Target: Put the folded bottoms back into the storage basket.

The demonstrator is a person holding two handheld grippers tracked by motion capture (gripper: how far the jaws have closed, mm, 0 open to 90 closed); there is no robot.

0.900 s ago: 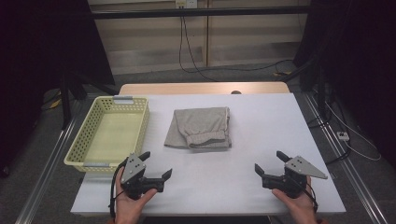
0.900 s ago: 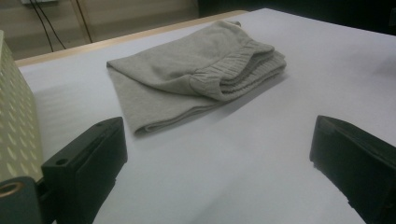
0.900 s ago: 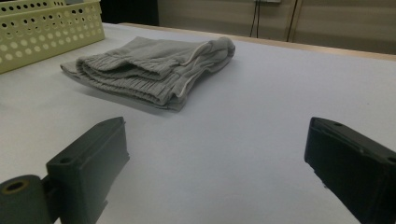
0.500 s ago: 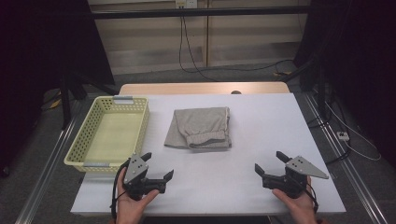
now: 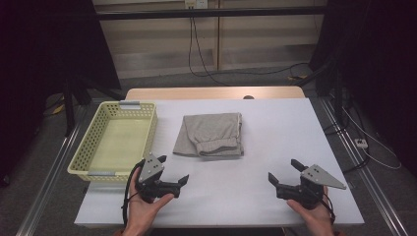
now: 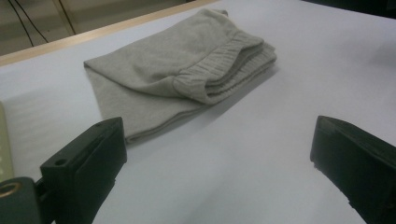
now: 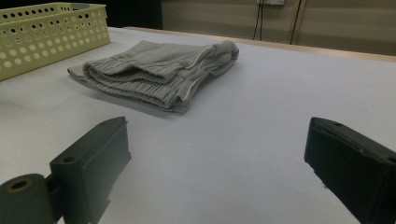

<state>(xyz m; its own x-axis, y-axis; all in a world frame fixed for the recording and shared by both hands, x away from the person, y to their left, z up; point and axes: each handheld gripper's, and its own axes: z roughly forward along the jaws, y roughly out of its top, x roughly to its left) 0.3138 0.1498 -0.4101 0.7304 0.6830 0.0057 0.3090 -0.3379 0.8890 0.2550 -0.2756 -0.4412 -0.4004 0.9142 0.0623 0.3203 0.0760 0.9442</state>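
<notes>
A folded grey garment (image 5: 210, 134) with ribbed cuffs lay near the middle of the white table (image 5: 275, 128), its ribbed edge turned toward the person's side. Just to its left stood a pale yellow perforated basket (image 5: 147, 132) at the table's left edge, with nothing visible inside it; basket and garment were near each other but apart.

The left gripper (image 5: 173, 171) sat low over the near left part of the table, held in the person's left hand (image 5: 145, 206), its jaws spread wide with nothing between them. In the left gripper view the two black jaws stood far apart at the bottom corners, with bare table between them and the garment (image 6: 182, 79) lying beyond, nearer the left-hand jaw (its folded corner sat just past that jaw's tip in the picture, though not touching it).

The right gripper (image 5: 282, 171) was held over the near right part of the table in the right hand (image 5: 312, 214), its jaws likewise wide apart and holding nothing. From the right gripper view the garment (image 7: 154, 74) lay well ahead and to the left, with the basket (image 7: 51, 35) behind it at the upper left corner.

Both grippers were well apart from the garment and from each other.
</notes>
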